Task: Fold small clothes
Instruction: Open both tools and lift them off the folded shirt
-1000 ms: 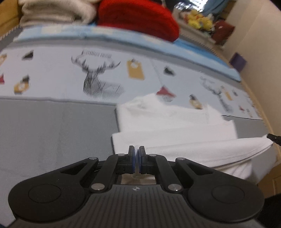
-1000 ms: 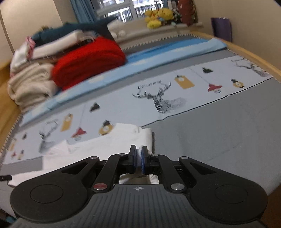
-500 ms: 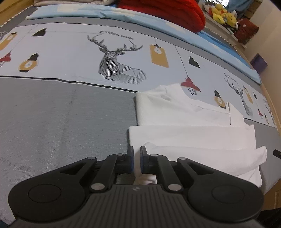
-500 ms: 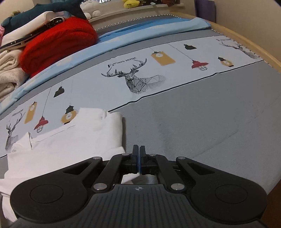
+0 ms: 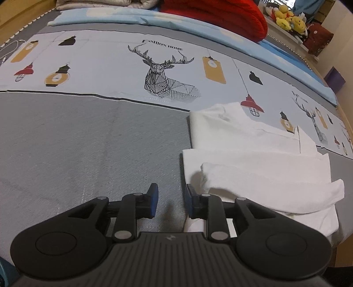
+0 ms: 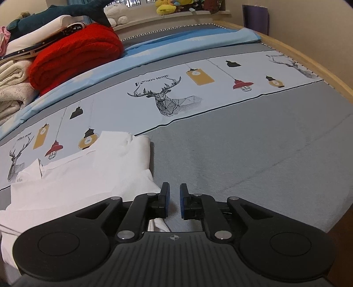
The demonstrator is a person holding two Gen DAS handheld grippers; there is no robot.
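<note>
A small white garment (image 5: 253, 159) lies partly folded on the bed, its near part doubled over the rest. It also shows in the right wrist view (image 6: 83, 176). My left gripper (image 5: 169, 202) is open and empty, just off the garment's left edge over grey bedding. My right gripper (image 6: 173, 202) is open a little and empty, just off the garment's right edge.
The bed cover (image 6: 242, 154) is grey with a pale band of deer and lantern prints. A red blanket (image 6: 75, 53) and folded towels (image 6: 13, 88) are stacked at the far side. Plush toys (image 5: 289, 15) sit on a ledge. The wooden bed edge (image 6: 320, 72) runs along the right.
Both grippers held the garment's near edge, carried it forward and down over the rest, then opened and let it go. The garment now lies folded over.
</note>
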